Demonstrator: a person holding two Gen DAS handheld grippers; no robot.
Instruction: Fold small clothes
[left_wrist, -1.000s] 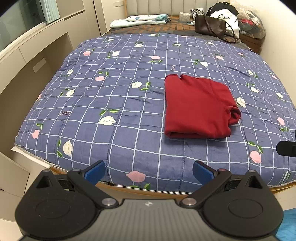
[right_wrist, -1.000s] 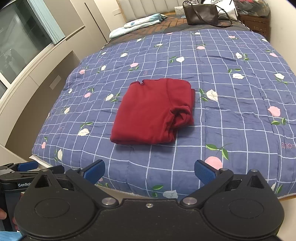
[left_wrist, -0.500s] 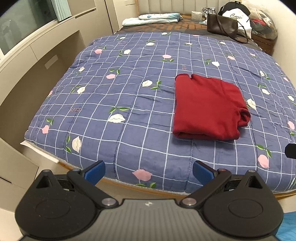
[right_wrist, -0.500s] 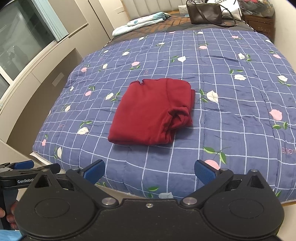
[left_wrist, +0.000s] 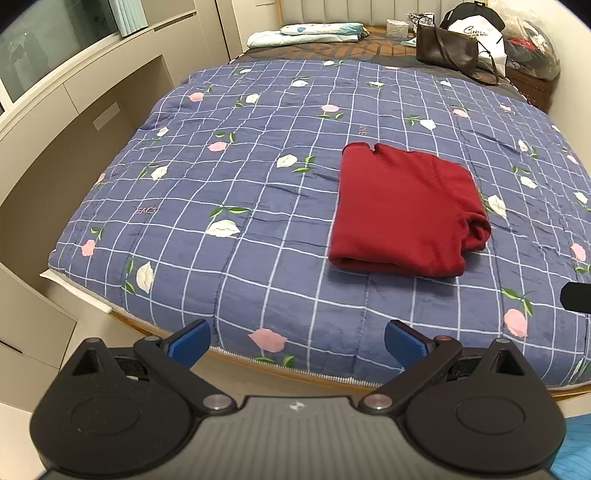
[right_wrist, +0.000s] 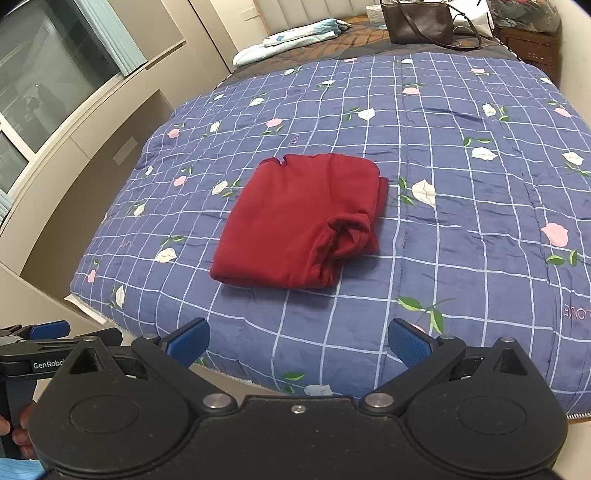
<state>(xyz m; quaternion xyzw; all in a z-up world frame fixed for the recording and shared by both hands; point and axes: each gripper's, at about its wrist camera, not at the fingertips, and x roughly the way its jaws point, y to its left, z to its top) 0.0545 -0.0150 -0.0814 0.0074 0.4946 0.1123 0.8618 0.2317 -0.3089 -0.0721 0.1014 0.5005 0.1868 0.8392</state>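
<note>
Left wrist view first: my left claw (left_wrist: 297, 341) has its two blue-padded fingers (left_wrist: 188, 343) spread wide apart with nothing between them, held off the near edge of the bed, touching nothing. At about 1 o'clock from it lies the red garment (left_wrist: 402, 210), folded into a thick rectangle flat on the blue checked quilt (left_wrist: 229, 184), well clear of my fingertips. A loose bunched end of the garment sticks out at its right side, toward 3 o'clock of the fold. Farther out at 12 o'clock, past the quilt, sits a brown handbag (left_wrist: 445, 51) with a white bag (left_wrist: 487, 40) just behind it, and at 11 o'clock a folded light-blue cloth (left_wrist: 314, 31) near the headboard. A beige cabinet wall (left_wrist: 66, 122) runs along 9 to 10 o'clock.

From the right wrist view, my right claw (right_wrist: 299, 343) is likewise open wide and empty, hanging over the quilt's near edge. The red garment (right_wrist: 299, 221) lies at 12 o'clock from it, near the middle of the quilt (right_wrist: 461, 206), apart from both fingers. At 9 o'clock I can see my left claw (right_wrist: 48, 330) from the side, with a bit of a hand (right_wrist: 18, 428) gripping its handle below. The handbag (right_wrist: 417, 18) rests at 1 o'clock, far off at the head of the bed.
</note>
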